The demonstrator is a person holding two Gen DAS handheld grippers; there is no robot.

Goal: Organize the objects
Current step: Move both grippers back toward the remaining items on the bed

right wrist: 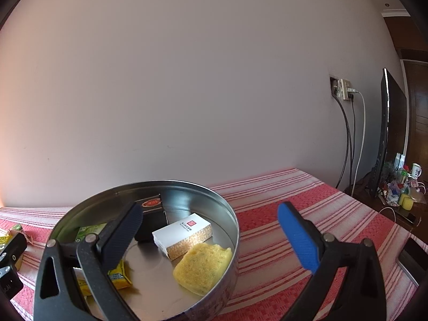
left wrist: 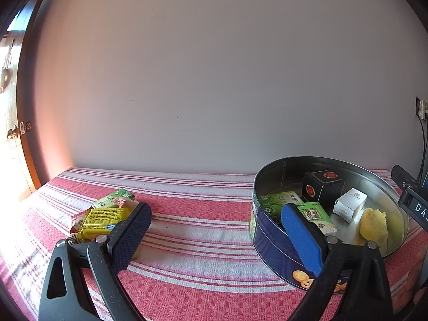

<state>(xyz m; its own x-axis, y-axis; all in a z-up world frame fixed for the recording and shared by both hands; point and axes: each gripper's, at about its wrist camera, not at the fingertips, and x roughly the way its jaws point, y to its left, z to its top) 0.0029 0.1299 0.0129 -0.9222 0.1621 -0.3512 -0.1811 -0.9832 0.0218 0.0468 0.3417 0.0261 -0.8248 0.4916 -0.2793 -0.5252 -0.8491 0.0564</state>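
A round blue cookie tin (left wrist: 270, 243) stands on the striped cloth at the right. Inside lie a black box (left wrist: 322, 187), a white box (left wrist: 349, 204), a yellow sponge (left wrist: 373, 223) and green packets (left wrist: 315, 216). Left of the tin, a yellow packet (left wrist: 103, 220) and a green packet (left wrist: 115, 198) lie in a small pile on the cloth. My left gripper (left wrist: 216, 222) is open between pile and tin, its left finger against the pile. My right gripper (right wrist: 211, 214) is open and empty, straddling the tin's right rim (right wrist: 235, 222). The white box (right wrist: 184, 234), sponge (right wrist: 203, 266) and a yellow packet (right wrist: 120, 275) show below it.
The red and white striped cloth (left wrist: 203, 214) covers the table, which backs onto a plain wall. A wall socket with cables (right wrist: 345, 88), a dark screen (right wrist: 388, 133) and a cluttered side table (right wrist: 404, 190) are to the right. A wooden door (left wrist: 24, 133) is at far left.
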